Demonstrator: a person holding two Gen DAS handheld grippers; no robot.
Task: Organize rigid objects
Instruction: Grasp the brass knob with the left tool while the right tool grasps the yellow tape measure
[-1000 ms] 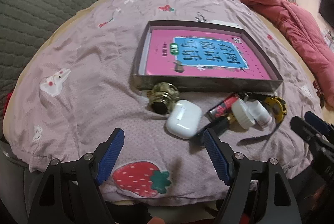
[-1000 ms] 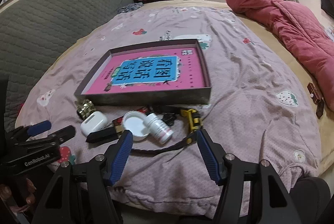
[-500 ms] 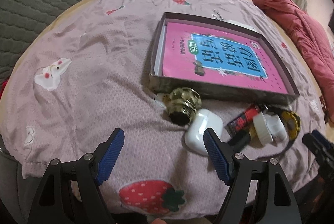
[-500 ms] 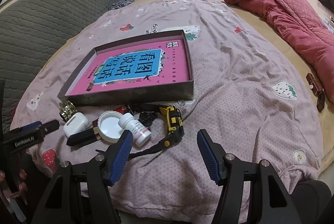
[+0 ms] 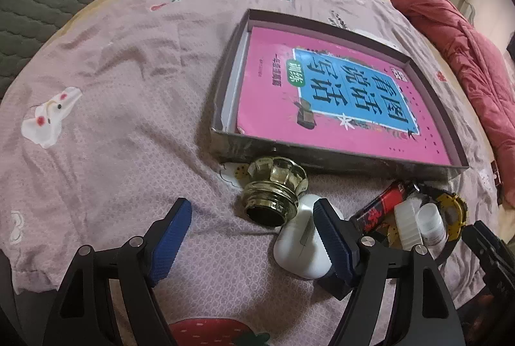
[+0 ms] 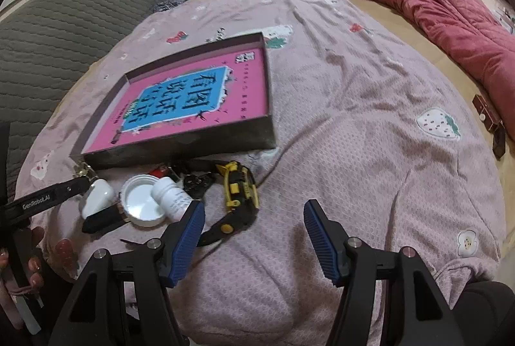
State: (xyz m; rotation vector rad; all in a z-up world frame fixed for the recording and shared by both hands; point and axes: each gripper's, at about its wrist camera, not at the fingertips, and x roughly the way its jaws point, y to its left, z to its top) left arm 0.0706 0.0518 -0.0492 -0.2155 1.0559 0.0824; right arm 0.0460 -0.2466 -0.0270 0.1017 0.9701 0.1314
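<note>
Two grippers, left gripper (image 5: 252, 236) and right gripper (image 6: 254, 228) both spread wide, empty, one shallow box (image 5: 225, 107) holding one pink book (image 5: 341, 98), on bedspread (image 5: 128, 88) beside it one brass knob (image 5: 273, 191), one white earbud case (image 5: 301, 246), one pill bottle (image 6: 172, 196), one loose cap (image 6: 141, 206), one yellow tape measure (image 6: 239, 188)

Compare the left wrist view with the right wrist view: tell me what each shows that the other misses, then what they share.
Only the left wrist view shows the brass knob whole, lying on its side, and the red-and-black lighter clearly. Only the right wrist view shows the hand holding the left gripper and the white lid as an upturned cup. Both show the tray with the pink book, the white earbud case, the small white bottle and the yellow tape measure.
</note>
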